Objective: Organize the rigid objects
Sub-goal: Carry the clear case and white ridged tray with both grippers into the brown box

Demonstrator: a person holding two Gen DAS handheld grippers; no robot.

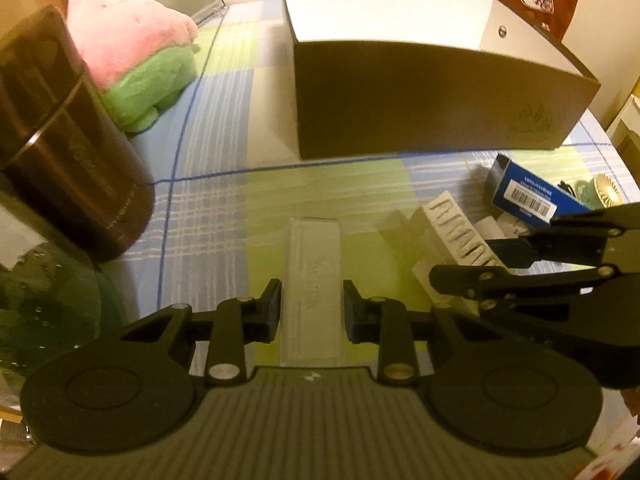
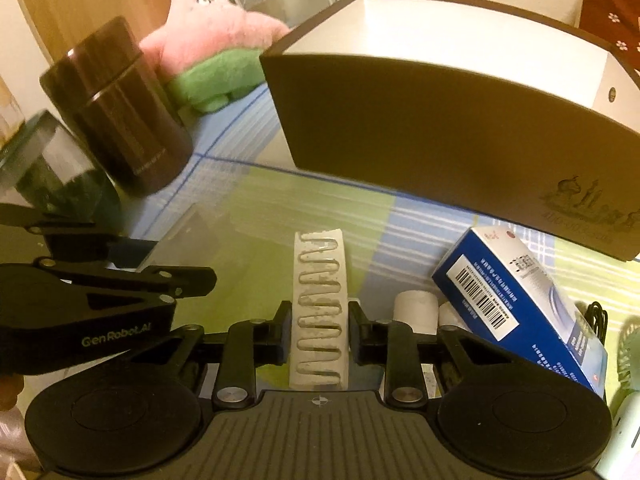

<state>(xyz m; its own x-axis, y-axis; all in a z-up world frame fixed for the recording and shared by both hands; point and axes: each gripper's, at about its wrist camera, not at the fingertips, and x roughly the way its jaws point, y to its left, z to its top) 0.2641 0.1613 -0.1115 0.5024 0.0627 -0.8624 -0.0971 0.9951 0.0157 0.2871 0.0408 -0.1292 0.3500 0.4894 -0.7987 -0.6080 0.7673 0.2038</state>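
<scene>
The left gripper (image 1: 311, 312) clenches a grey block (image 1: 311, 280), the right gripper (image 2: 319, 326) a white ribbed piece (image 2: 319, 312) (probably plastic). At 12 o'clock waits the open box (image 1: 432, 116); its high wall could knock either piece loose.

home, plush toy (image 1: 132, 40), checked tablecloth (image 1: 224, 216)

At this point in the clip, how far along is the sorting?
Nothing looks done: the big open box shows only bare white interior. In hand: the left tool grips a grey block, the right tool a white ridged block. Left: the blue carton and white rolls.
</scene>
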